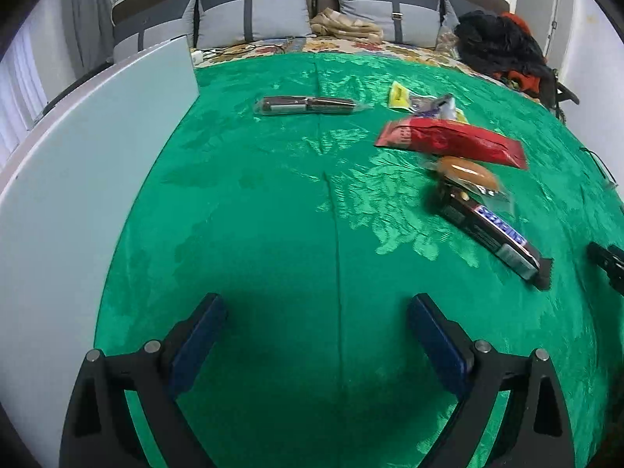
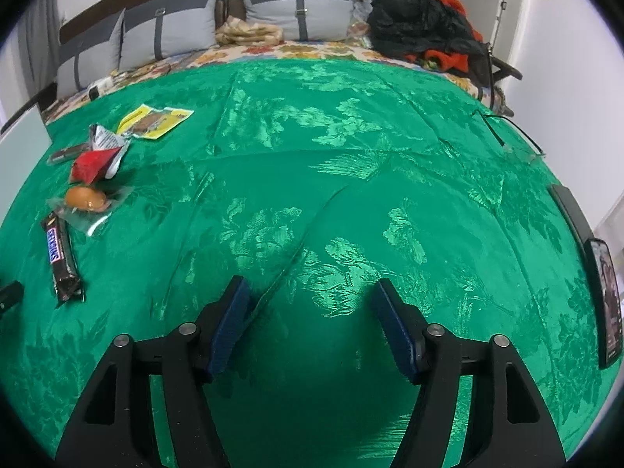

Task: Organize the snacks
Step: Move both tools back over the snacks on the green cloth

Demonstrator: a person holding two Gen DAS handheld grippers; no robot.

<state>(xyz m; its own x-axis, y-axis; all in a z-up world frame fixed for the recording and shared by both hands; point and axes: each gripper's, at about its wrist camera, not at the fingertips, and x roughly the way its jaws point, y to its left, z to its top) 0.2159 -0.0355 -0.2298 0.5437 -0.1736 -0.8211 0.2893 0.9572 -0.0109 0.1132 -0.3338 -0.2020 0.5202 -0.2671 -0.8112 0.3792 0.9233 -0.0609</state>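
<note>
- On the green cloth [image 1: 273, 214], the snacks lie in a loose group, and the Snickers bar [image 1: 493, 236] is the one nearest to both grippers.
- Just behind the Snickers bar sits a round bun in clear wrap [image 1: 468, 174]; its wrap overlaps the far end of the bar, so that end is partly hidden.
- Behind the bun lies a red packet [image 1: 452, 141], and behind it a yellow packet [image 1: 401, 95], partly covered by a silver wrapper [image 1: 442, 106] whose print I cannot read.
- Well to the left of the Snickers bar, further back, lies a long dark bar in clear wrap [image 1: 308, 105]; its label is too blurred to read.
- The left gripper [image 1: 316, 335] is spread wide over bare cloth and grasps nothing.
- The right gripper [image 2: 310, 312] is also spread wide with nothing between its pads; the Snickers bar [image 2: 60, 253] lies well to its left.
- A phone [image 2: 606, 300] is at the right border of the right wrist view, distorted by the lens.
</note>
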